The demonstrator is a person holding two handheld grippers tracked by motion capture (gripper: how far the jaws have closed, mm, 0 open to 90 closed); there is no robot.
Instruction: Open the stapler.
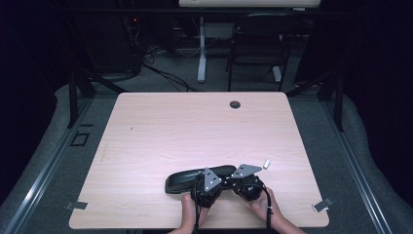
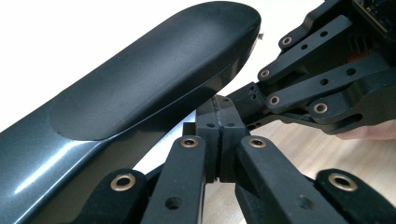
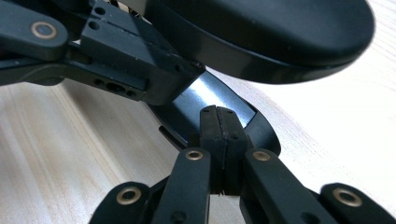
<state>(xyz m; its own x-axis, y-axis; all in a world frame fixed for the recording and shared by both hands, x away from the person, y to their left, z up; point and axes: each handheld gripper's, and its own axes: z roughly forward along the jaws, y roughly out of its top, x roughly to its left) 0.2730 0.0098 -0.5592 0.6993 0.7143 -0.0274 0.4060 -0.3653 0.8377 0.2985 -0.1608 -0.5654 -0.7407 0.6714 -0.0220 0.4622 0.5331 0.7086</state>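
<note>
While both hands rest at the near edge of the pale wooden table (image 1: 146,126), the long dark glossy plastic case (image 1: 199,177) lies flat just beyond them, long axis across the table. Left gripper (image 1: 208,179) and right gripper (image 1: 242,179): jaws pressed together, pinching nothing. Tips meet under the case's right end; its bulk runs off leftward, past the left gripper.

Right claw (image 3: 218,122), jaws pressed together, touches dark case (image 3: 261,32) on table (image 3: 56,154)

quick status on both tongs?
Left tongs: shut, nothing between them, beside the long dark grey glossy case.
Right tongs: shut, empty, at the case.
</note>
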